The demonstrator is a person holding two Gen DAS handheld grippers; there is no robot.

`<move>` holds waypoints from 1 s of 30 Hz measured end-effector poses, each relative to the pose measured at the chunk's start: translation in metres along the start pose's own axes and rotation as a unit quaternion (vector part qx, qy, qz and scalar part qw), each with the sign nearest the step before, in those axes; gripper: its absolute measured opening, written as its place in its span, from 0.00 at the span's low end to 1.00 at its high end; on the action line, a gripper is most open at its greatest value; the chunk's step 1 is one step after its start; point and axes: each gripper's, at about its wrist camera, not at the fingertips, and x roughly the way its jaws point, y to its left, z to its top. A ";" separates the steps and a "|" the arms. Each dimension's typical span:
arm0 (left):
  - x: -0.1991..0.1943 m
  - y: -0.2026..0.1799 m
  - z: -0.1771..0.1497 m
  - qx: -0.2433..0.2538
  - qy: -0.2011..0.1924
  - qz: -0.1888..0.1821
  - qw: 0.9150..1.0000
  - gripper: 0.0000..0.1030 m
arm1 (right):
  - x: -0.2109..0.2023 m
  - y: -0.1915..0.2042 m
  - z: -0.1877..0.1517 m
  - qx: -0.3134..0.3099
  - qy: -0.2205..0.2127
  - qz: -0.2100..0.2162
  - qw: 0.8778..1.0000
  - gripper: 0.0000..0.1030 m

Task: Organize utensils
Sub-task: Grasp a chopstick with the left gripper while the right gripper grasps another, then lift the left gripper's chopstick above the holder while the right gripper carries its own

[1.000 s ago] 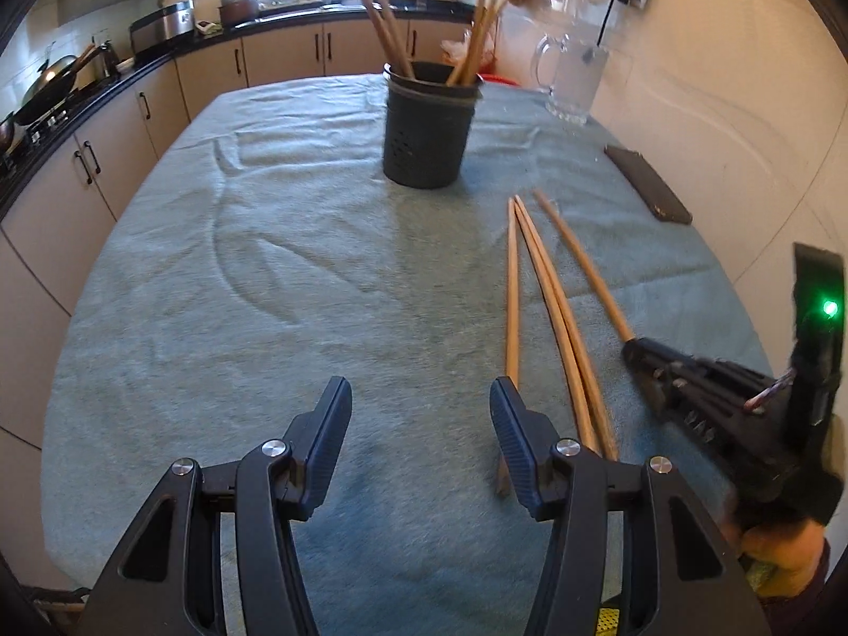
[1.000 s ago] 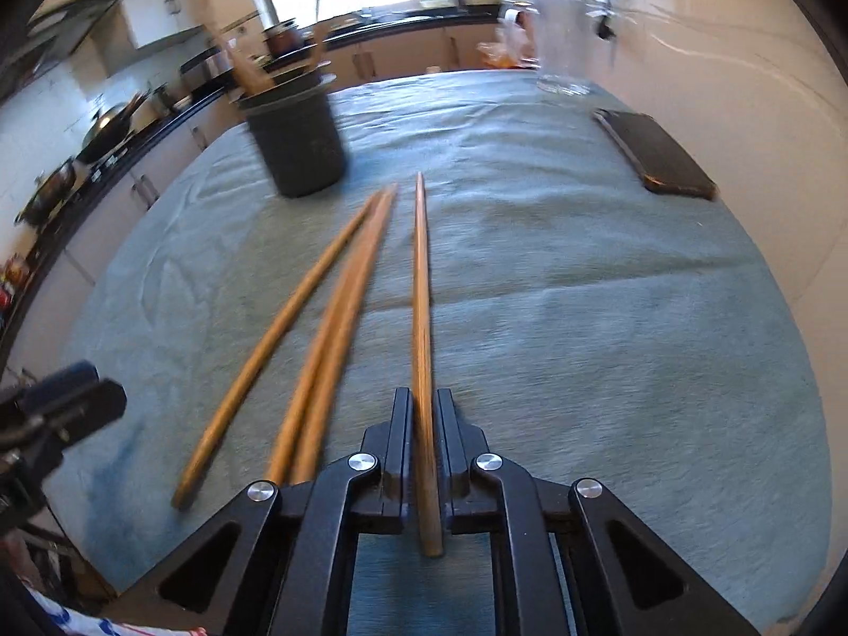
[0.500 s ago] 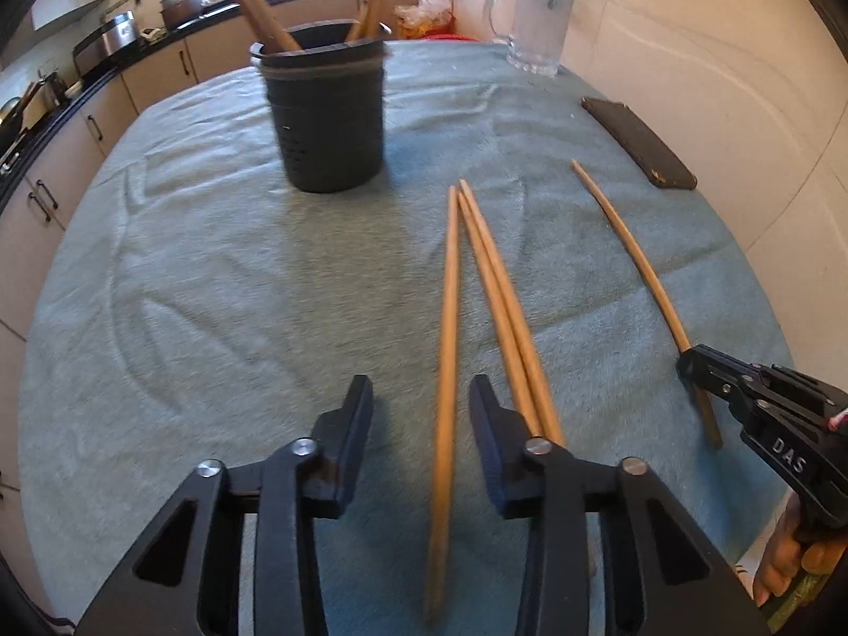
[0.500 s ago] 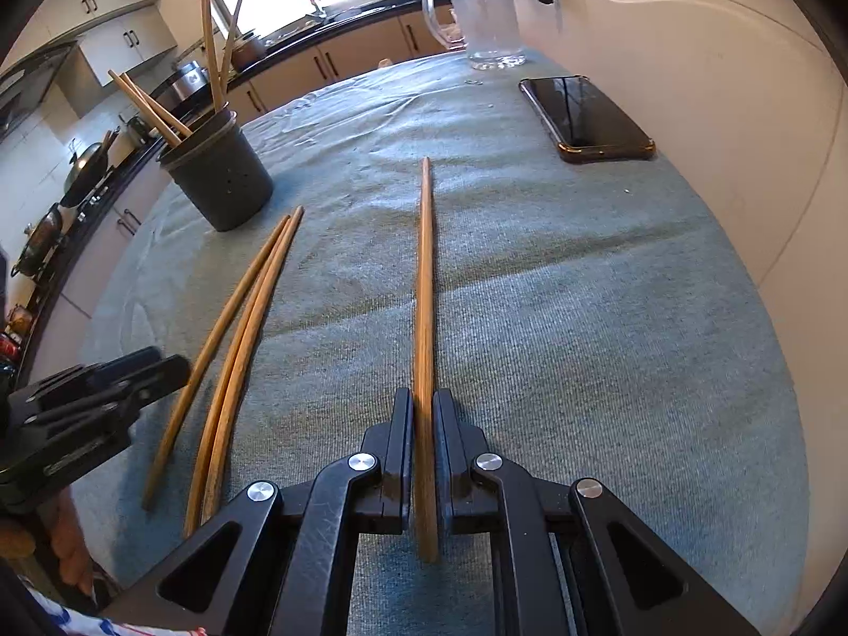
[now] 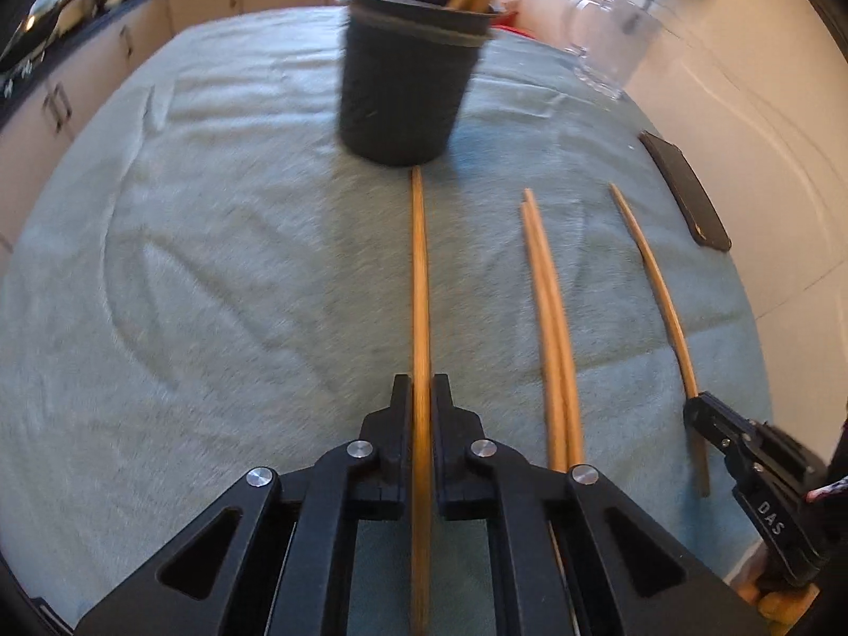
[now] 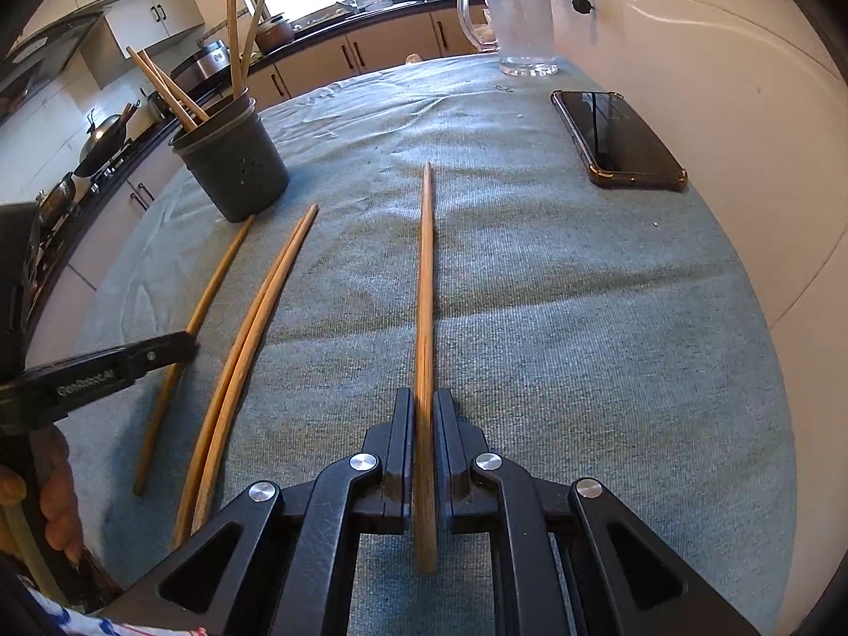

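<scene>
Long wooden chopsticks lie on a teal tablecloth. My left gripper is shut on the leftmost chopstick, whose tip points at the black utensil holder. In the right wrist view, my right gripper is shut on another chopstick, its far tip resting on the cloth. Two loose chopsticks lie side by side between the held ones. The holder has several chopsticks standing in it. Each gripper also shows in the other's view: the right gripper and the left gripper.
A dark phone lies flat near the table's right edge by the white wall. A glass jug stands at the far end. Kitchen counters and a stove with pans run along the left. A hand grips the left tool.
My left gripper moved right and down over the leftmost chopstick, and its jaws closed on it. The holder looms nearer. My right gripper kept its chopstick and shifted slightly.
</scene>
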 end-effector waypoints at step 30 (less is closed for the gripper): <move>0.016 0.026 0.055 0.048 0.039 -0.020 0.998 0.07 | 0.047 0.018 0.064 -0.053 0.076 -0.039 0.995 0.17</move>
